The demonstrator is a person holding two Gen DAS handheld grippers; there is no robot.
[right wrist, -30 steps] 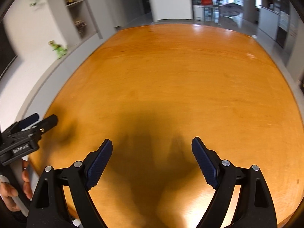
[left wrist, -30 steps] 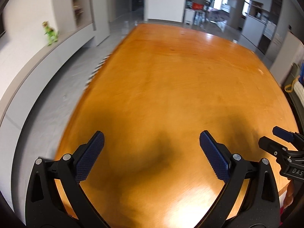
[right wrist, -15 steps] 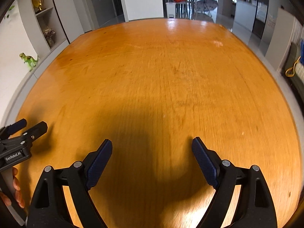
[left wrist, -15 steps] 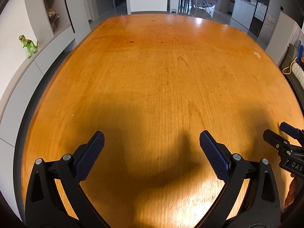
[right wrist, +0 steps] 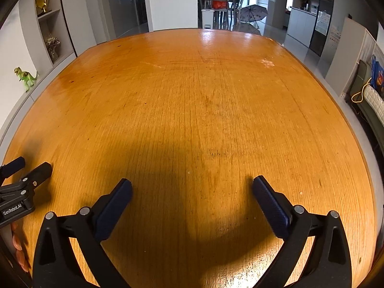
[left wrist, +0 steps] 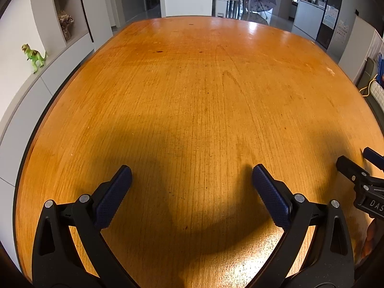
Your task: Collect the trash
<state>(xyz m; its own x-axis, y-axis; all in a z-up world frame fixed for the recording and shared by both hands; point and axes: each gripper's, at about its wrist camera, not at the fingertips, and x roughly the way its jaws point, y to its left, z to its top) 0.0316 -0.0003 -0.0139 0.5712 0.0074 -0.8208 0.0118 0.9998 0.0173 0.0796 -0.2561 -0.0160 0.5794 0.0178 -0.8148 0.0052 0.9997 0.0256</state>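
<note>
Two hand-held grippers hover side by side over the near end of a large orange-brown wooden table (left wrist: pixel 204 91). The left gripper (left wrist: pixel 189 170) has its blue-padded jaws spread wide apart with only bare wood between them. The right gripper (right wrist: pixel 190 183) is likewise wide open and holds nothing. Each one shows at the edge of the other's view. Both cast dark shadows on the wood just ahead of their fingers. No trash shows on the table in either view, so its place cannot be told. A green toy dinosaur (left wrist: pixel 34 56) stands on a pale ledge to the left, well apart from the table, near a shelf with dried flowers (left wrist: pixel 65 24). Beyond the far end stand a white pillar (right wrist: pixel 171 2), chairs and an open umbrella (right wrist: pixel 253 13). On the right lies a yellow cord (right wrist: pixel 360 93)
</note>
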